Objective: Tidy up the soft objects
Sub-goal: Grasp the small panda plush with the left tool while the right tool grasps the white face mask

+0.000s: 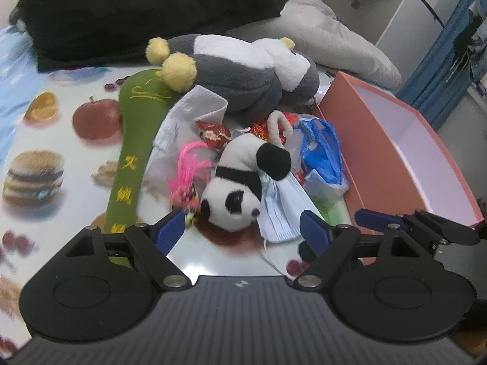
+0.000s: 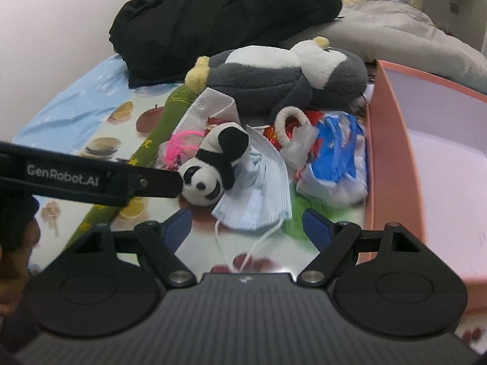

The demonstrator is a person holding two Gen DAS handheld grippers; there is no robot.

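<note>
A small panda plush (image 1: pixel 240 182) (image 2: pixel 213 167) lies head-down on a pile of soft things, partly on a light blue face mask (image 1: pixel 283 210) (image 2: pixel 258 194). My left gripper (image 1: pixel 243 231) is open just in front of the panda's head, and it shows from the side in the right wrist view (image 2: pixel 152 182). My right gripper (image 2: pixel 248 228) is open over the mask's lower edge; it shows in the left wrist view (image 1: pixel 395 222). Behind lie a grey and white plush (image 1: pixel 243 70) (image 2: pixel 289 76), a green embroidered cushion (image 1: pixel 134 152) (image 2: pixel 152 146) and a white mask (image 1: pixel 194 112).
An open pink box (image 1: pixel 380 140) (image 2: pixel 395 152) stands at the right of the pile. A blue and white plastic bag (image 1: pixel 322 155) (image 2: pixel 334 158), red wrappers and pink feathers (image 1: pixel 188 167) lie in the pile. A black bag (image 1: pixel 137 9) and grey bedding (image 1: pixel 334 39) lie behind.
</note>
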